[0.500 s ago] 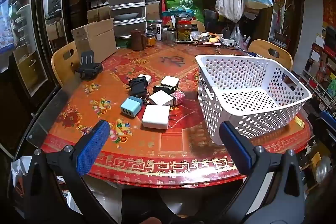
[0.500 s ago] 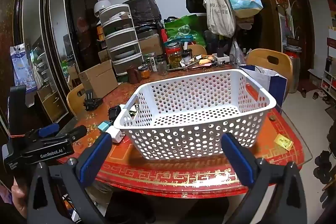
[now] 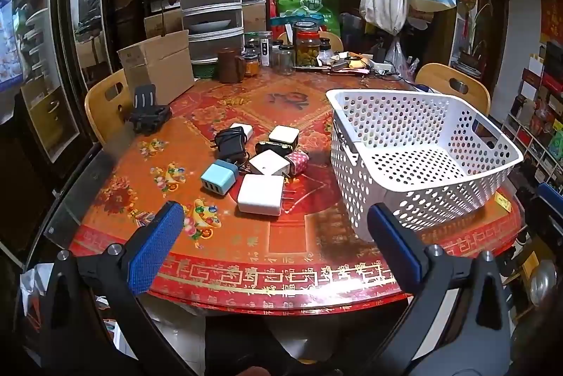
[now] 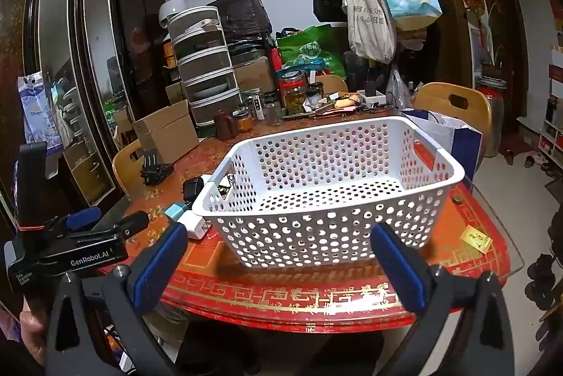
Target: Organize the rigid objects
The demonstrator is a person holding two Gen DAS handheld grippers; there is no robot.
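The white plastic basket [image 3: 422, 161] sits on the right half of my worktop [image 3: 281, 256], a rounded rectangular tub with walls and floor punched full of round holes and a cut-out handle at each end. Nothing lies in it; I can see its bare floor in both views.

To its left, well apart from the basket, a cluster of chargers lies on the glossy red and gold worktop. Nearest me is a big white charger [image 3: 260, 194], a smooth rounded block with two metal prongs pointing toward the basket. Beside it lies a light blue charger [image 3: 219, 177] with a row of ports, then a smaller white cube [image 3: 268, 162], a pink dotted plug [image 3: 297, 162], a black and white block [image 3: 283, 136] and a black adapter [image 3: 230, 143] with its cord bundled.

Further back stand a cardboard box [image 3: 158, 68], a tall glass jar [image 3: 307, 47] of something greenish, and a stack of round tiered trays [image 3: 211, 2].

My left gripper [image 3: 276, 228] has its blue-padded fingers spread wide with nothing between them. My right gripper [image 4: 279, 247] is likewise fully spread and empty, facing the near wall of the basket.
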